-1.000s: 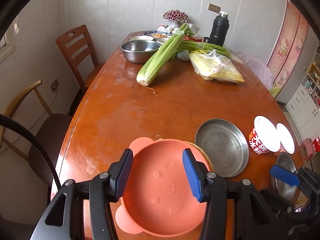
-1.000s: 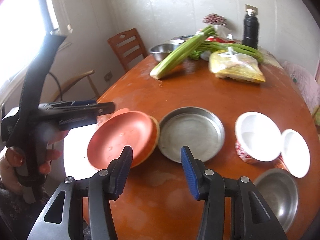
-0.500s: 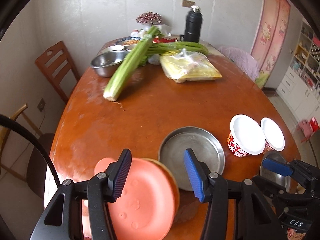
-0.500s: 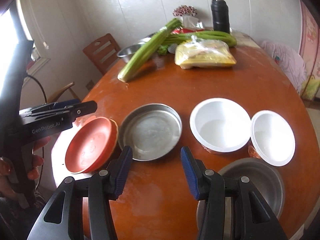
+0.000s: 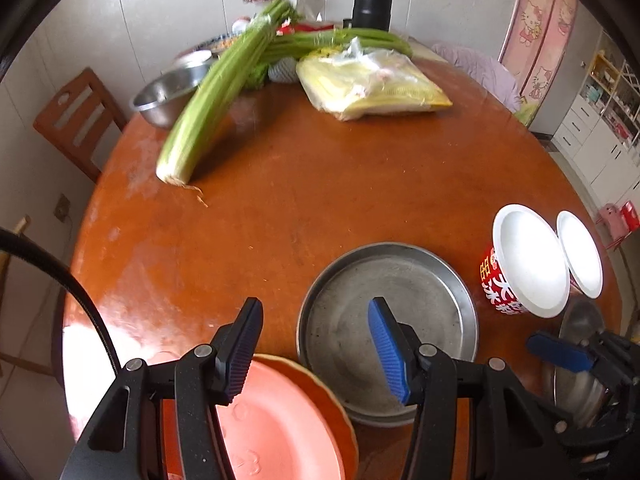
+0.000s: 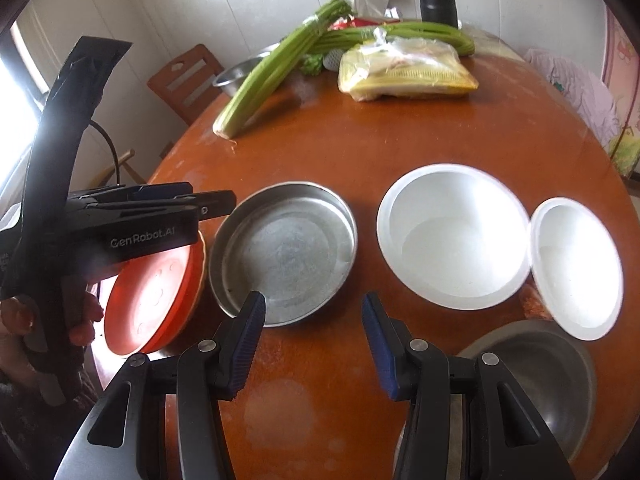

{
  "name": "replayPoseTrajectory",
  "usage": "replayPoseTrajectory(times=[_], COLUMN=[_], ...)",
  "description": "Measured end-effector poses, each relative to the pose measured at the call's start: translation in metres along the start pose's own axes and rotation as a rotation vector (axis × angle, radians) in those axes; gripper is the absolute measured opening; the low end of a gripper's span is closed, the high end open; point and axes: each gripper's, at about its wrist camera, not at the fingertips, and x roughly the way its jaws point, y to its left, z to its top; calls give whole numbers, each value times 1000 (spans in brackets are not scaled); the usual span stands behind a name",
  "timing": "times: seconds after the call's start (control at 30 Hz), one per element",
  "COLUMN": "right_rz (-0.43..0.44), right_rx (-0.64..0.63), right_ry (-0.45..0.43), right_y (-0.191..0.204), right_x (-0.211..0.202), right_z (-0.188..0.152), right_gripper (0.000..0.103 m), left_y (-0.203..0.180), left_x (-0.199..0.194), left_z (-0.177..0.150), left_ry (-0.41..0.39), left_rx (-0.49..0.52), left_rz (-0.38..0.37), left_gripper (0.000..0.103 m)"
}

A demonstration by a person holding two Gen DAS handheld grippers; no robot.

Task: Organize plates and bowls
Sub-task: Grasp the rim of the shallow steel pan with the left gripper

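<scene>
1. Left gripper point(image 5: 316, 344) and right gripper point(image 6: 312, 344): jaws parted, holding nothing
2. Orange plates point(image 6: 156, 300), steel pan point(image 6: 284, 252), white bowls point(image 6: 452, 240) in a row on the bench point(image 5: 320, 184)
3. Celery point(image 5: 212, 104), yellow bag point(image 5: 372, 84) behind

Both wrist cams look steeply down, close over table point(image 5: 360, 184) near edge; L cam sits left; both share steel pan point(image 6: 282, 254).
</scene>
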Motion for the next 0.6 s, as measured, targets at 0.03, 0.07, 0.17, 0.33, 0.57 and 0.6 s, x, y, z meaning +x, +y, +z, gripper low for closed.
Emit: replayPoseTrajectory(times=[0.03, 0.07, 0.17, 0.33, 0.57, 0.6], right_rz=[-2, -5, -12, -28, -54, -58], right_rx=[4, 12, 29, 27, 24, 23], right_ry=[9, 22, 43, 68, 101, 105], right_y=[0, -1, -4, 0, 4, 4], right_x=[4, 9, 19, 33, 50, 53], right_z=[1, 1, 5, 10, 14, 15], right_gripper=[52, 52, 52, 52, 52, 51], left_y=[0, 0, -3, -1, -2, -3], left_x=[5, 10, 19, 30, 39, 41], left_z=[0, 1, 2, 3, 3, 3], left_ry=[10, 21, 34, 45, 68, 75], left_rx=[-6, -3, 11, 15, 29, 33], left_rz=[-7, -6, 3, -7, -24, -27], left_gripper=[54, 54, 54, 53, 35, 35])
